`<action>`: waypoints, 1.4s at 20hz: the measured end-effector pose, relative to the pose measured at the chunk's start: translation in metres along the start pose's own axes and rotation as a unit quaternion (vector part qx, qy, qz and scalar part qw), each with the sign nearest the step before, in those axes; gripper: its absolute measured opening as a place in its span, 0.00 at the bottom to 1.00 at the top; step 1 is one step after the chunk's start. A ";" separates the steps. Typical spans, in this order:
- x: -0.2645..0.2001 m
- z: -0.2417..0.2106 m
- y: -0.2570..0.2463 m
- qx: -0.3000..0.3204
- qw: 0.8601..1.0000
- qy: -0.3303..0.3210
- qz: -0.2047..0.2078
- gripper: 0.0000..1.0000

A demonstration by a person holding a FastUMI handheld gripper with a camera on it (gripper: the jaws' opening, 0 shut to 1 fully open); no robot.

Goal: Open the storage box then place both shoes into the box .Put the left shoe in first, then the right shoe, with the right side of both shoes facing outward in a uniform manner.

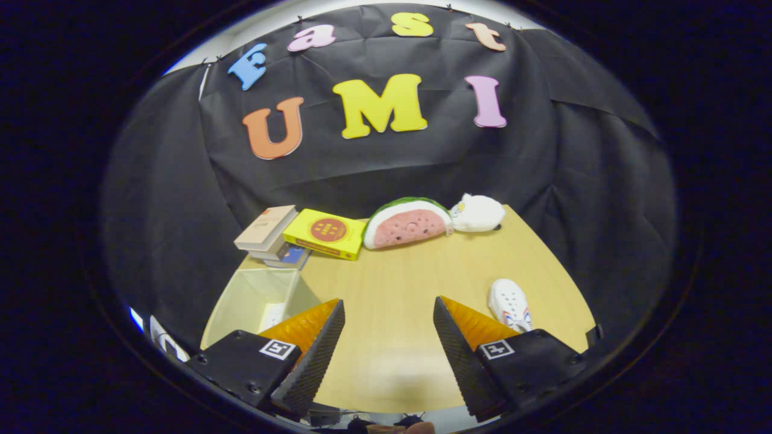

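Jaws gape (empty) over bare table (392,283).

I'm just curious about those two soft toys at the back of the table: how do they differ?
The watermelon plush is a pink half-round with a green rind; the white plush is plain white and rounder. The watermelon plush is the larger. It lies next to the yellow box, the white plush on its other side. Both lie far beyond the open gripper.

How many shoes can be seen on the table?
1. A white shoe lies on the table just beyond the open gripper's right finger. Another may be hidden inside the storage box.
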State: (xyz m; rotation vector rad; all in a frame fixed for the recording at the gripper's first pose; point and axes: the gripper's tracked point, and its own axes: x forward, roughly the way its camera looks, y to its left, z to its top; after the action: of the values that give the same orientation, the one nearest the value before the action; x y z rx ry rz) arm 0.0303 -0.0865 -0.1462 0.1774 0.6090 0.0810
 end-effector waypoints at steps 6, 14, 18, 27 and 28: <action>0.038 -0.032 -0.154 -0.008 0.996 0.068 -0.056 0.96; 0.136 -0.101 -0.258 -0.001 0.979 0.196 -0.056 0.97; 0.165 -0.116 -0.271 -0.002 0.973 0.227 -0.048 0.96; 0.195 -0.117 -0.252 -0.012 0.963 0.270 0.013 0.84; 0.196 -0.118 -0.250 -0.009 0.962 0.271 0.019 0.76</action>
State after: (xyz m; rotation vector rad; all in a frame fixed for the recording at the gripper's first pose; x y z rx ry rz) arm 0.1280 -0.2902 -0.3986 0.1484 1.1523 0.1745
